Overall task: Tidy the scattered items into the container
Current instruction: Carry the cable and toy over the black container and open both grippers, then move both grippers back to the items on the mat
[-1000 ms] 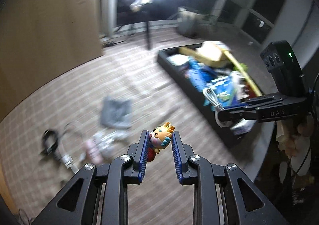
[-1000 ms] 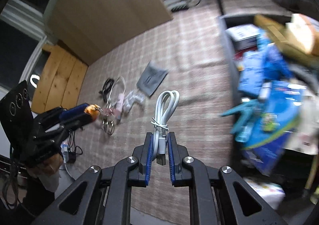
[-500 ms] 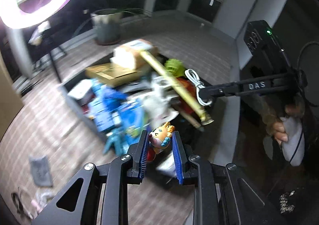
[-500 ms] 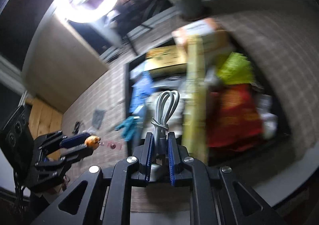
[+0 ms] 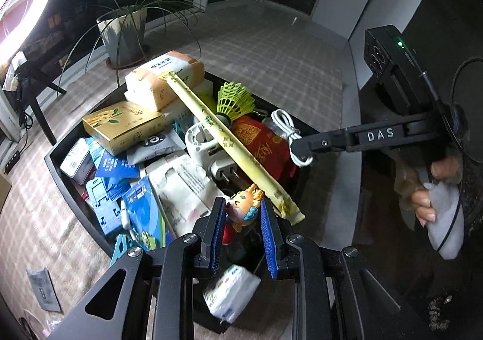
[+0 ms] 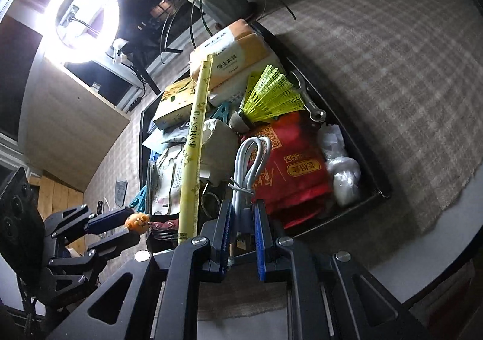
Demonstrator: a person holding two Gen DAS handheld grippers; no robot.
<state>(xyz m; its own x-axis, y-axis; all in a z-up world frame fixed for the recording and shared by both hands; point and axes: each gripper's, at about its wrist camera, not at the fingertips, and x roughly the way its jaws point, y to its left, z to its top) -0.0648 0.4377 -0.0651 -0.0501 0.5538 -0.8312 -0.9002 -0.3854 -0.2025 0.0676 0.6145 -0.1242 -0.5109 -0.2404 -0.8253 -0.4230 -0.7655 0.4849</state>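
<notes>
My left gripper (image 5: 243, 214) is shut on a small orange cartoon figure (image 5: 244, 208) and holds it above the near end of the black container (image 5: 65, 180). My right gripper (image 6: 243, 216) is shut on a coiled white cable (image 6: 250, 165) over the container's near end (image 6: 382, 192). In the left wrist view the right gripper (image 5: 297, 147) shows with the cable (image 5: 286, 131) above the red packet. In the right wrist view the left gripper (image 6: 132, 224) shows with the figure (image 6: 138, 220) at lower left.
The container is heaped with a long yellow tube (image 5: 223, 135), a green shuttlecock (image 5: 234, 98), a red packet (image 6: 289, 168), tissue packs (image 5: 164, 77), boxes and blue packets. A white tissue pack (image 5: 231, 293) lies by its near corner. A grey pouch (image 5: 42, 288) lies on the mat. A potted plant (image 5: 123, 32) stands behind.
Both grippers have swung from the mat's scattered items over to the container and moved closer over it, each still holding its item.
</notes>
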